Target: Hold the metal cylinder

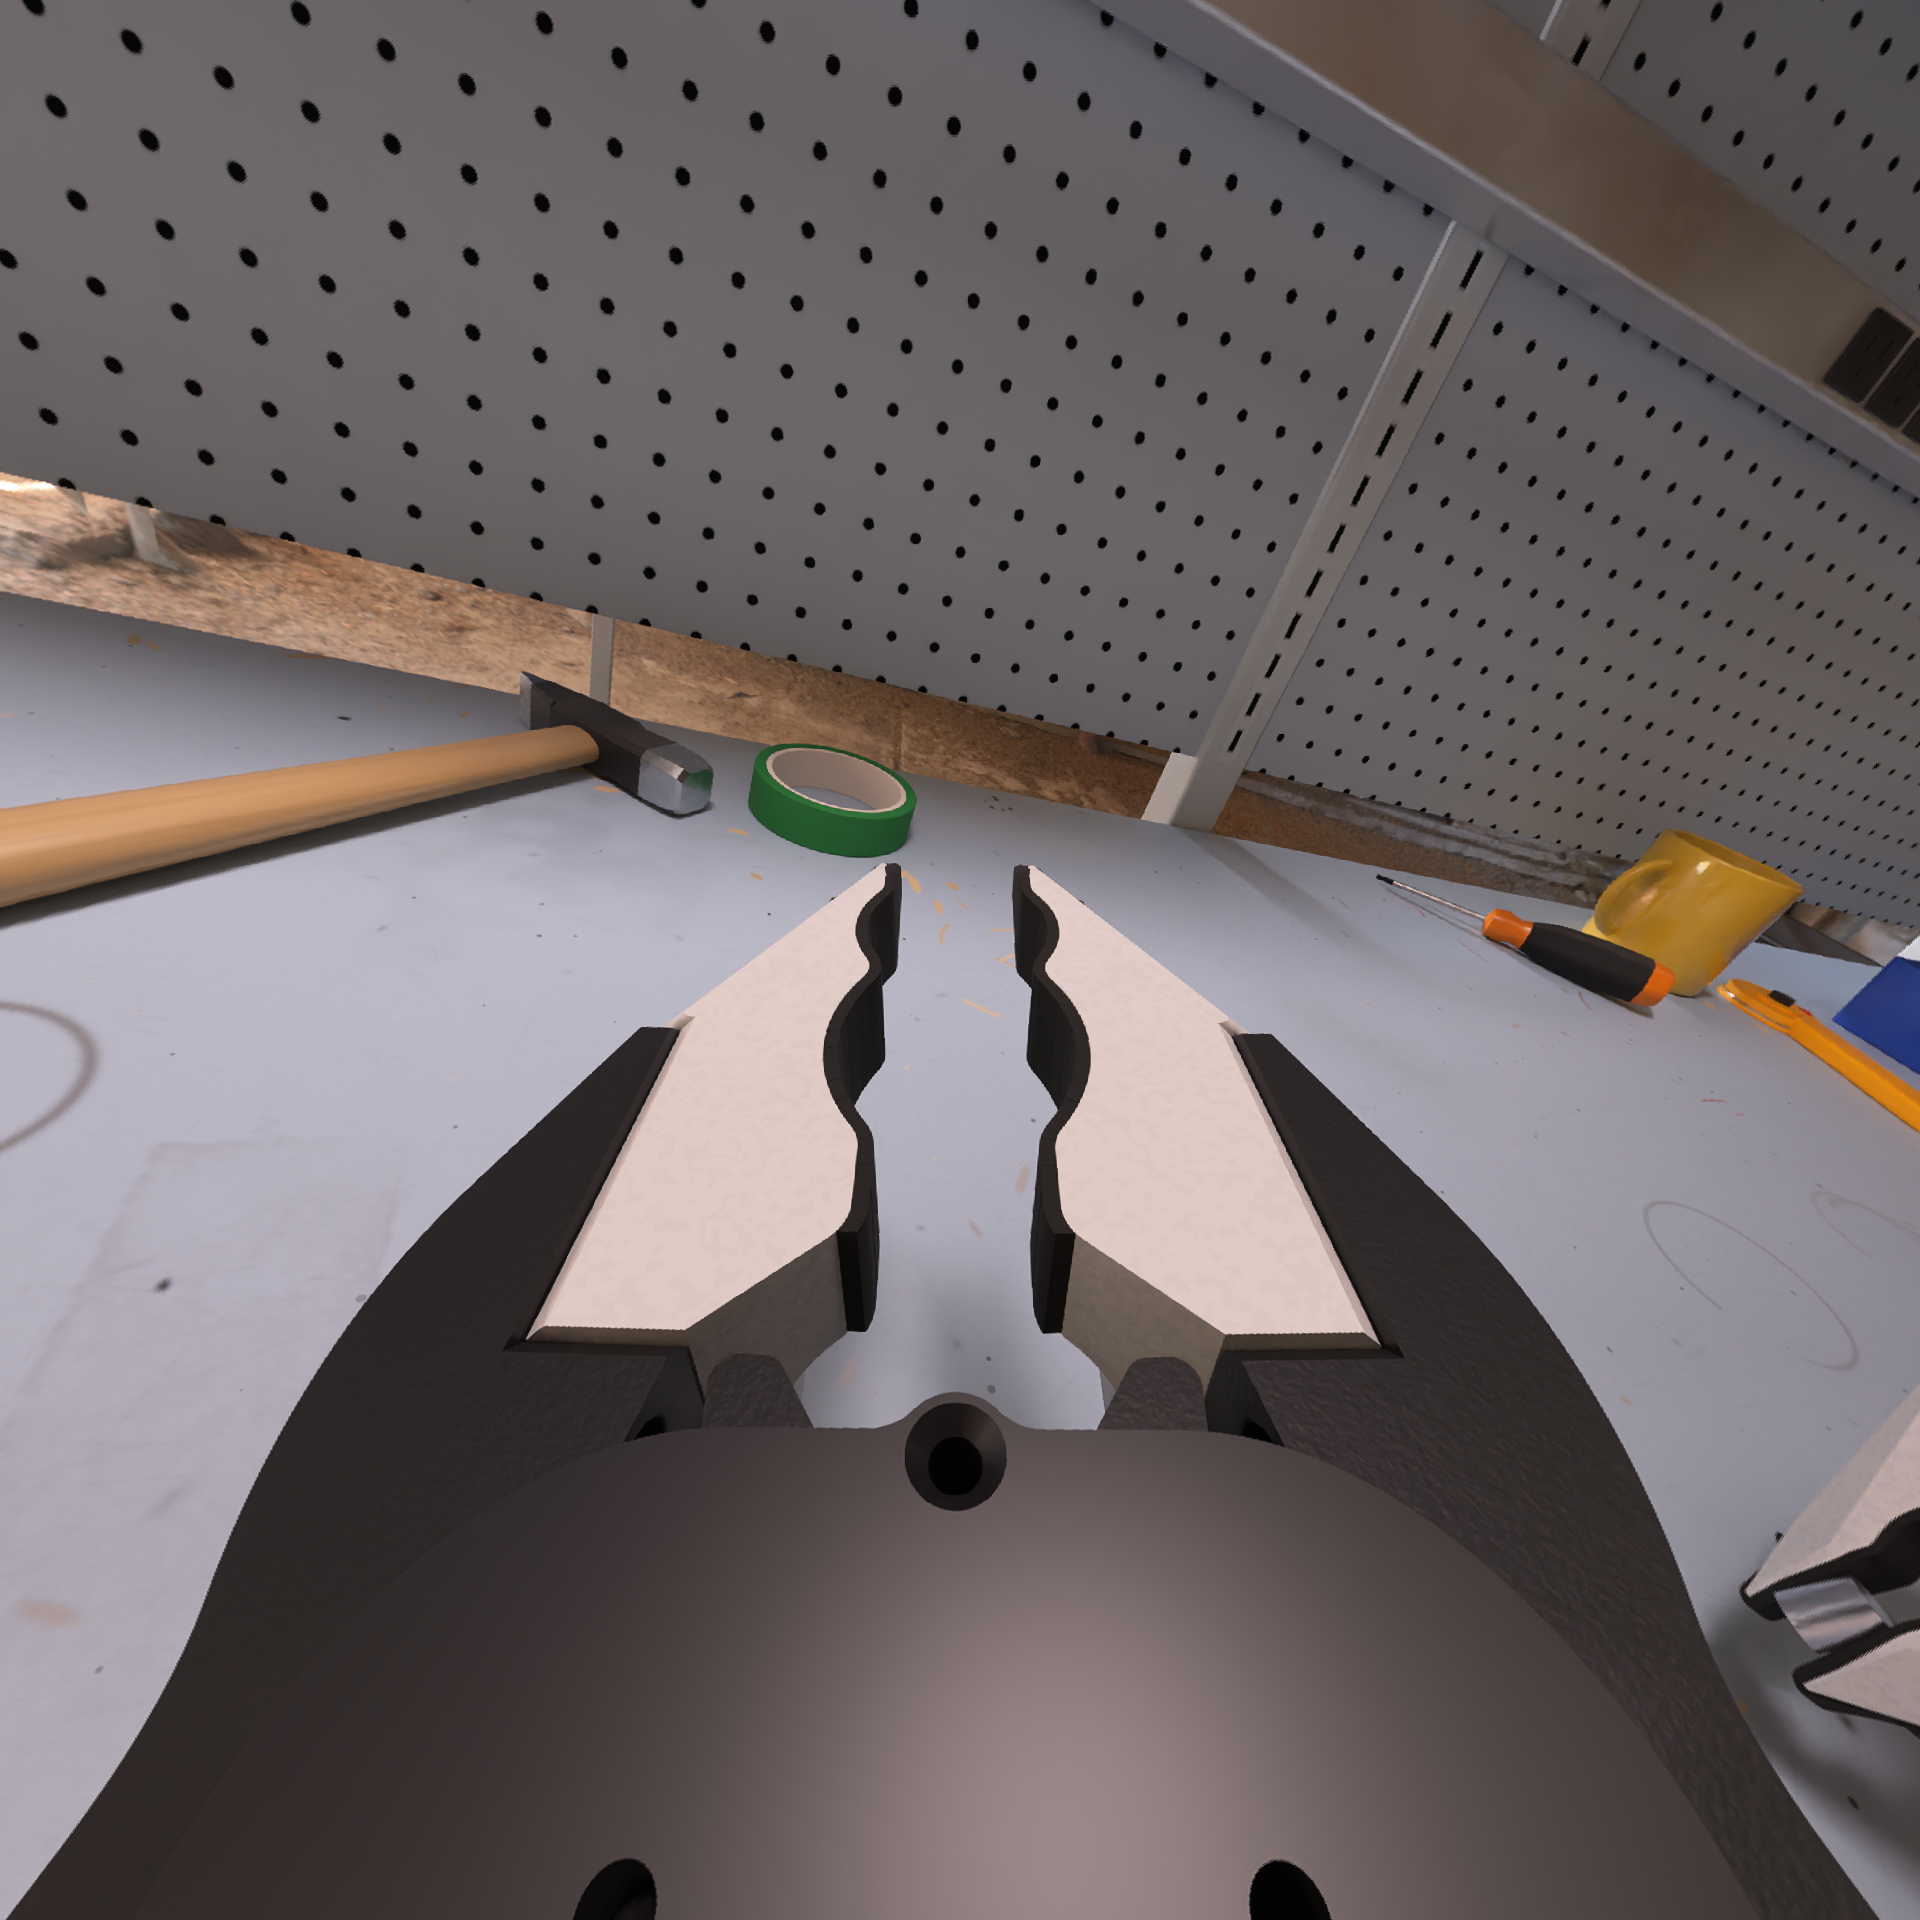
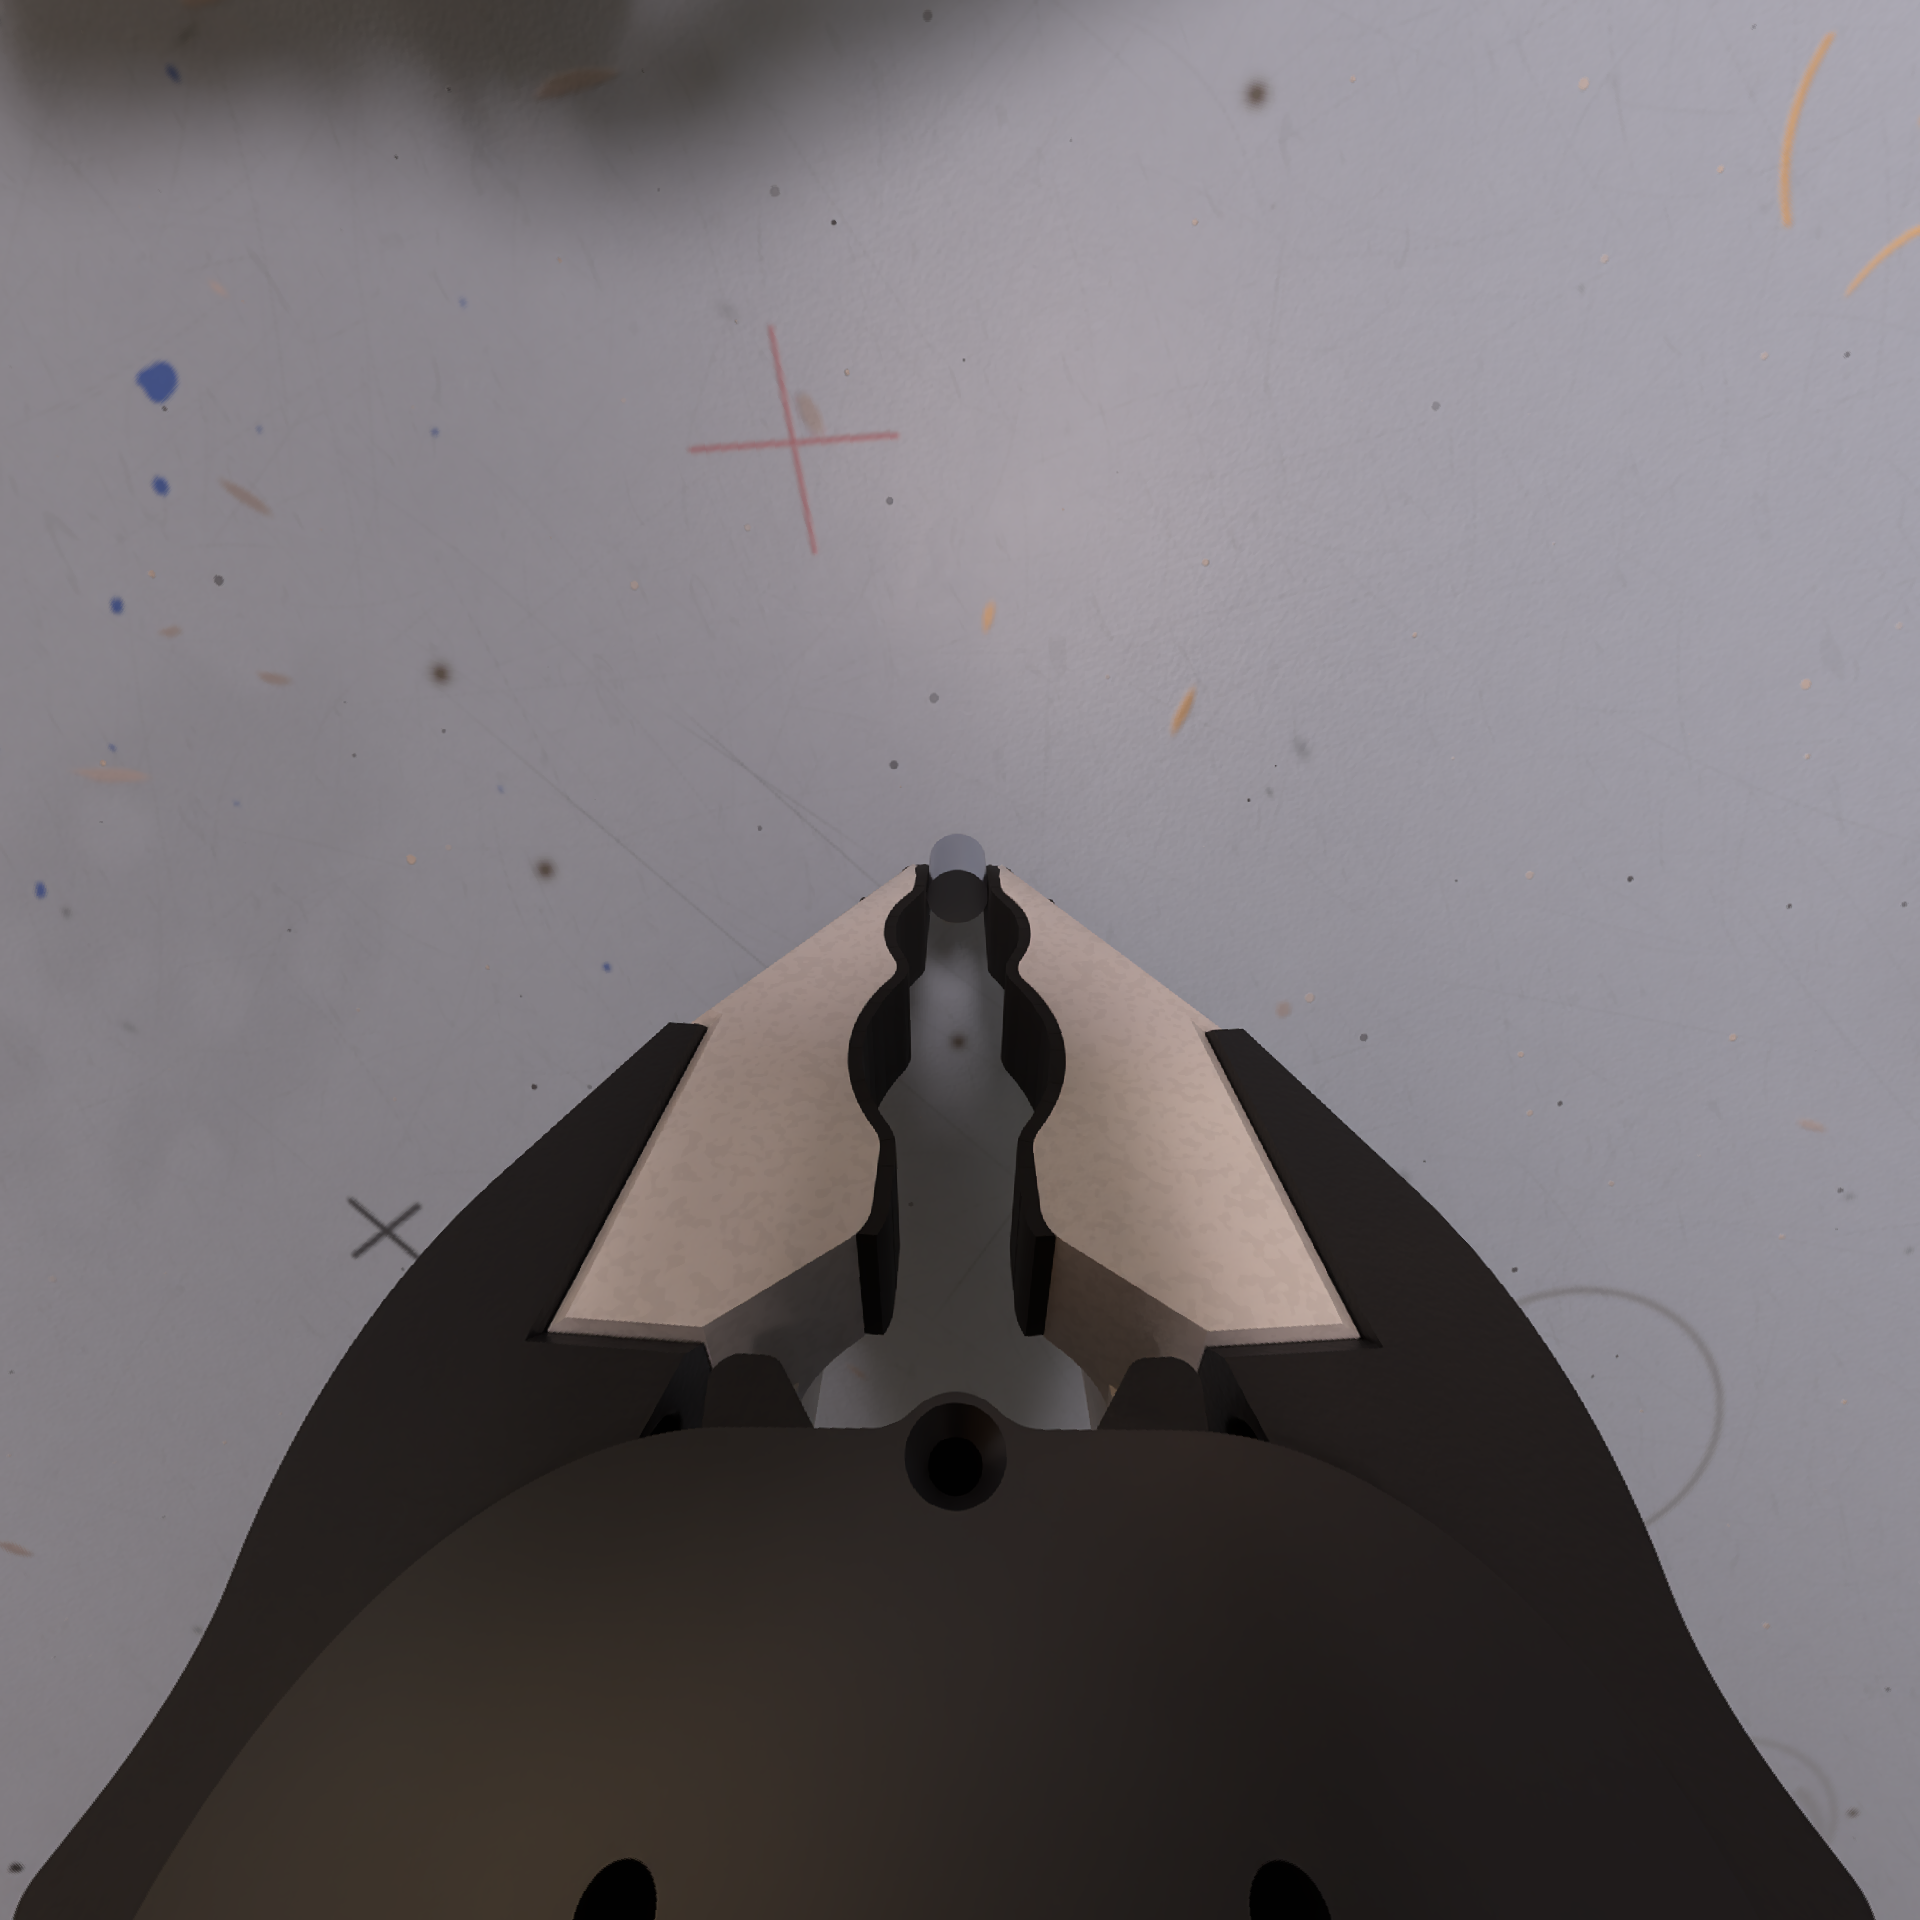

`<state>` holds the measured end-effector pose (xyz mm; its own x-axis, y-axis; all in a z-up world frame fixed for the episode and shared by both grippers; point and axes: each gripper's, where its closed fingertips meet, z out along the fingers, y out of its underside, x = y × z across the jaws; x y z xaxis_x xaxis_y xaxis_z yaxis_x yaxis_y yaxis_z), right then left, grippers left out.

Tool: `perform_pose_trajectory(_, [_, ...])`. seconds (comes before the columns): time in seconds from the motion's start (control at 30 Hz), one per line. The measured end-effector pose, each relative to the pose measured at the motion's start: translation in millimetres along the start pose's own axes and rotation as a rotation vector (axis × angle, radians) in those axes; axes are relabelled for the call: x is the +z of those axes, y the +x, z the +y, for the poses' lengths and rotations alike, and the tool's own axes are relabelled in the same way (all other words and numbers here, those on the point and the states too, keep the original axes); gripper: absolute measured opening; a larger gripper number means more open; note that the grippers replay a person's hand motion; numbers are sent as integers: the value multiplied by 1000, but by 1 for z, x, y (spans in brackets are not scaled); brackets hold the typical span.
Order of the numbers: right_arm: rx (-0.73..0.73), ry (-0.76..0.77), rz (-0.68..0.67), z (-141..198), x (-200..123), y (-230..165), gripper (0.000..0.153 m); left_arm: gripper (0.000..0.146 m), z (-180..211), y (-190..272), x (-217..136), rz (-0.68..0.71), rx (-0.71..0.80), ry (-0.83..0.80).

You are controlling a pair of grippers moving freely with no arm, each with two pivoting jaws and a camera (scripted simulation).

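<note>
Grey, scuffed worktop (image 1: pixel 312 1195) fills my left wrist view, and my left gripper (image 1: pixel 956 883) hangs over it with its pale, black-lined fingers (image 1: pixel 748 1122) spread and nothing between them. Beyond the tips lie a green roll of tape (image 1: pixel 831 800) and a wooden-handled hammer with a steel head (image 1: pixel 312 790), both near the worn wooden strip under the grey perforated pegboard (image 1: pixel 831 364). Off to the right sit a yellow mug (image 1: pixel 1694 904), an orange-and-black screwdriver (image 1: pixel 1569 951) just in front of it, a yellow utility knife (image 1: pixel 1829 1049) and the corner of something blue (image 1: pixel 1886 1013). At the lower right edge my other gripper shows, with a sliver of grey metal between its fingers. In my right wrist view I look straight down on the same grey surface, and my right gripper (image 2: pixel 956 883) is pinching the small metal cylinder (image 2: pixel 956 878) at the very tips; I see it end-on, a dark round face with a lighter rim beyond it. I judge that the hold is already made and the step in hand is keeping it; since the grip is only at the tips, the next move calls for steady pressure and no tilt. No brand or label is readable; the top carries only a red drawn cross (image 2: pixel 795 442), a small dark cross (image 2: pixel 384 1231) and blue paint specks (image 2: pixel 156 381).
</note>
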<state>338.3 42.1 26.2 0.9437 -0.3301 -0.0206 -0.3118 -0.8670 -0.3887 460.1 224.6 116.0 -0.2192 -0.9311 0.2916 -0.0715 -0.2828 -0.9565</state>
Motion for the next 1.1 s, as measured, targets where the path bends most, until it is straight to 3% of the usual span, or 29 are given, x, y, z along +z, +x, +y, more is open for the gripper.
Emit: perform_pose_trajectory(1.1, [-14, -55, -68, 1, 0, 1, 10, 25, 1, -3, 1, -4, -15, -5])
